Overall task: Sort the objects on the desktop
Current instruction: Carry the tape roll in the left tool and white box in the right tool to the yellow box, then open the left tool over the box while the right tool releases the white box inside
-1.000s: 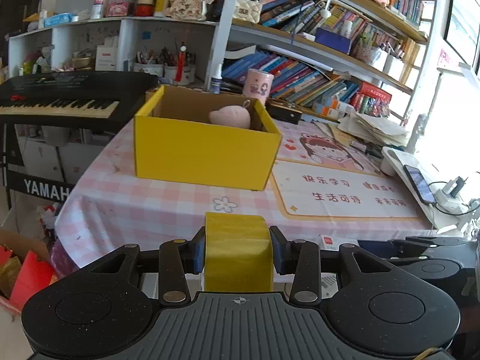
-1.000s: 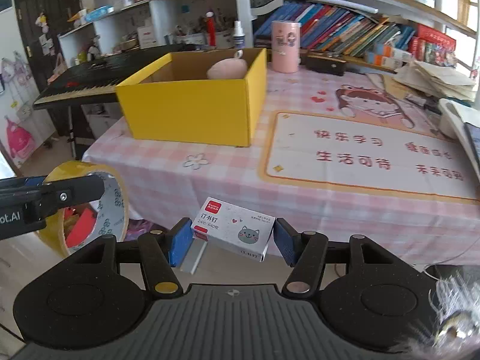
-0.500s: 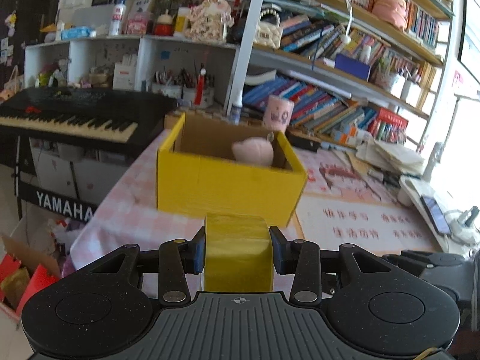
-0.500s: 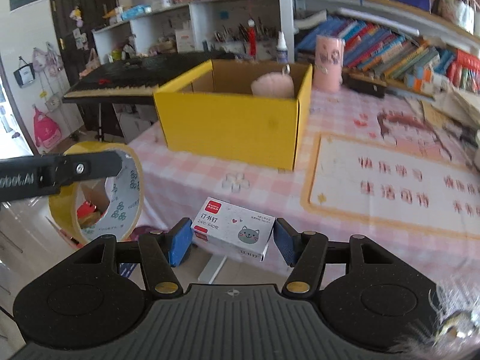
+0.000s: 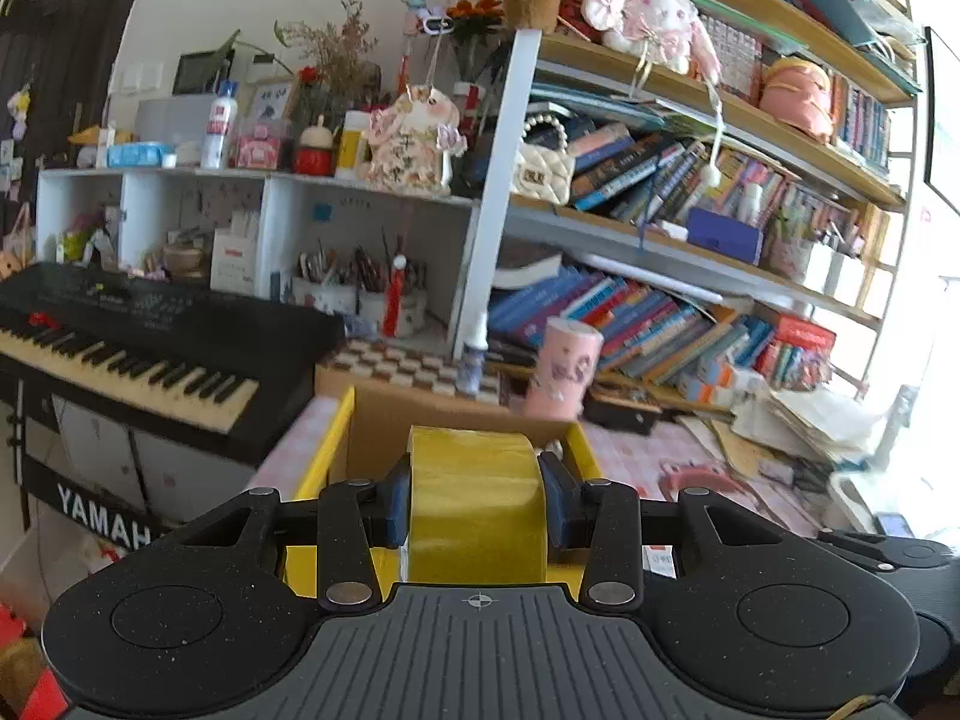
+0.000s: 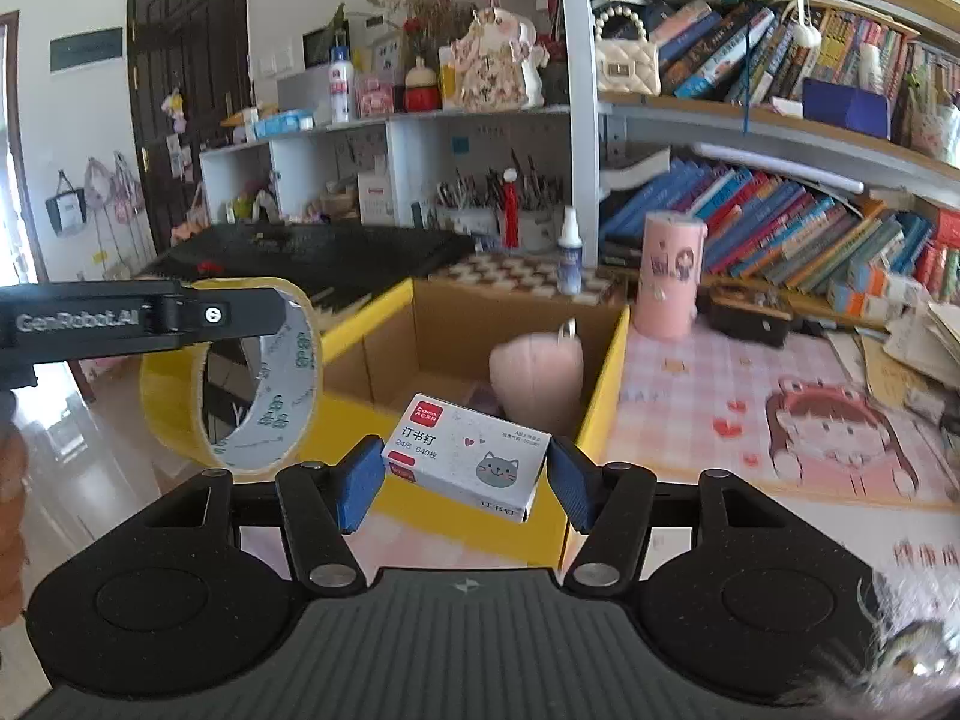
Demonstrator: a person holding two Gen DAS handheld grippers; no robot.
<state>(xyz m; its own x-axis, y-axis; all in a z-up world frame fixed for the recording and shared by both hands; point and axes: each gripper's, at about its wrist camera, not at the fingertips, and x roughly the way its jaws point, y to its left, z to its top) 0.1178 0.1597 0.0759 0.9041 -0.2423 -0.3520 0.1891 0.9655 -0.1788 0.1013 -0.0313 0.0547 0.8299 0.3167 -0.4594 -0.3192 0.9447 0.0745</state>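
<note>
two claws hover at the near rim of the yellow box [image 6: 591, 420] on the pink checked counter [image 6: 708, 396], the left claw [image 5: 477, 504] pinching a yellow tape roll [image 5: 477, 498], the right claw [image 6: 465, 474] pinching a staple box [image 6: 465, 459].

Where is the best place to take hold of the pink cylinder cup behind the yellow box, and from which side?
Grip the pink cylinder cup around its middle, across its round side wall. It stands upright on the table, apart from the yellow box. Probably come level from the front right, where the checked cloth is bare.
</note>
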